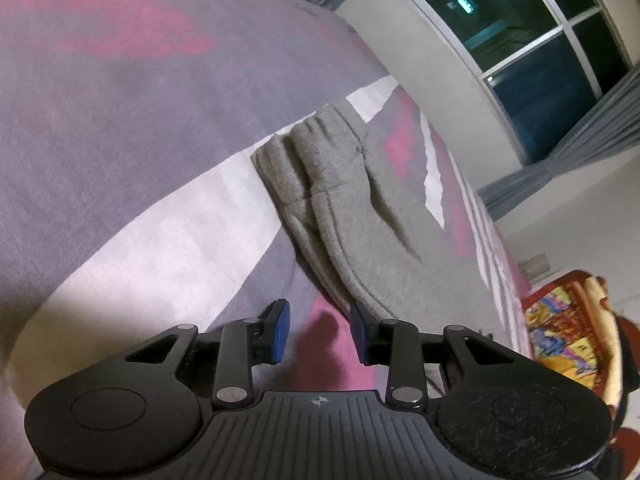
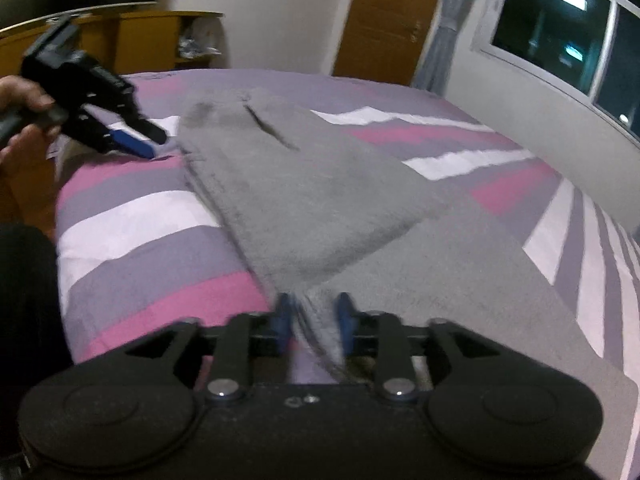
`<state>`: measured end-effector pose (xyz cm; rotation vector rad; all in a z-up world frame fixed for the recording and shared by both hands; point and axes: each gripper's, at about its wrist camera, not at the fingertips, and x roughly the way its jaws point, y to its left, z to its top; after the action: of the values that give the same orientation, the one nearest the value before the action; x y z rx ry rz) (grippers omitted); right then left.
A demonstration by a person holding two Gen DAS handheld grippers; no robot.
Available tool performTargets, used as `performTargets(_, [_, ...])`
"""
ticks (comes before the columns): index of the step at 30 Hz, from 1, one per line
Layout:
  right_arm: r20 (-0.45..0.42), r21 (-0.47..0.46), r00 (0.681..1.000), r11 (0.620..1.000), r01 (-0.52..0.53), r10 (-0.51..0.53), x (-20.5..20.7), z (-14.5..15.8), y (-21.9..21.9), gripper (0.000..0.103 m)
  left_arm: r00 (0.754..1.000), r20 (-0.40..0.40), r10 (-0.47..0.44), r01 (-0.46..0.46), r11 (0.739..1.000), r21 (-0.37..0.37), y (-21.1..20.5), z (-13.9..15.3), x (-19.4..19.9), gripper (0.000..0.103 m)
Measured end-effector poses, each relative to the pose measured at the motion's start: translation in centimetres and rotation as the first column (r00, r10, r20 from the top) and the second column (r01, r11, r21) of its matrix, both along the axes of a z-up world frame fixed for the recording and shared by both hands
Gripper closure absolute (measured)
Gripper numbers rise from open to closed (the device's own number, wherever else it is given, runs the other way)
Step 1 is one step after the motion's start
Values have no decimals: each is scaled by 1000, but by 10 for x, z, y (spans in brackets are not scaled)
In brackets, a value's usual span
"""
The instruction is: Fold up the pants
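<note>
A striped bed (image 2: 160, 216) filled the room. A dark window (image 2: 560, 28) sat far right, a wooden door (image 2: 392, 20) beside grey curtains (image 2: 444, 32).

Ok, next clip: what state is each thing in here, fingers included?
Pants: folded over on themselves, lying on the bed.
Left gripper: fingers open, nothing between them.
Right gripper: fingers apart, pants edge between them, blurred.
Door: shut.
Window: shut, dark outside.

**Grey pants on a striped bed, seen from the right gripper**

Grey pants (image 2: 320, 200) lie across a purple, pink and white striped bedspread (image 2: 160, 248). The right gripper (image 2: 314, 320) stands near, jaws parted with a blurred fabric edge between them. Far left, a hand (image 2: 24, 120) holds the left gripper (image 2: 148, 142) beside the pants.
</note>
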<state>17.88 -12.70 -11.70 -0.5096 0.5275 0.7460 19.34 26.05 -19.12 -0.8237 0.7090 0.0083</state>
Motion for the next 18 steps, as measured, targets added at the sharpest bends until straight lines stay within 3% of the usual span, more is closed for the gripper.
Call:
performTargets(2, [-68, 130, 998, 991, 19, -11, 0, 16, -14, 69, 1000, 1, -10, 10, 998, 64, -10, 10, 0, 69])
performTargets(3, [-92, 202, 995, 978, 49, -31, 0, 25, -25, 86, 1000, -1, -19, 19, 995, 96, -17, 15, 2, 69])
performTargets(4, [-82, 236, 994, 967, 95, -77, -3, 33, -36, 92, 999, 8, -36, 34, 992, 123, -25, 22, 3, 69])
performTargets(7, [-29, 257, 979, 945, 201, -200, -13, 47, -71, 89, 993, 63, -100, 88, 982, 166, -57, 44, 11, 69])
performTargets(9, [-7, 248, 953, 923, 294, -301, -17, 51, -96, 89, 979, 104, -177, 154, 968, 195, -91, 59, 23, 69])
performTargets(11, [-15, 244, 907, 878, 412, -421, -18, 53, -126, 89, 953, 120, -280, 249, 943, 223, -133, 70, 38, 69])
performTargets(15, [-149, 257, 778, 736, 627, -610, -14, 46, -183, 89, 890, 109, -442, 405, 878, 253, -216, 74, 66, 69])
performTargets(18, [-227, 194, 729, 703, 684, -646, -5, 31, -197, 86, 864, 18, -503, 481, 836, 263, -256, 51, 89, 69])
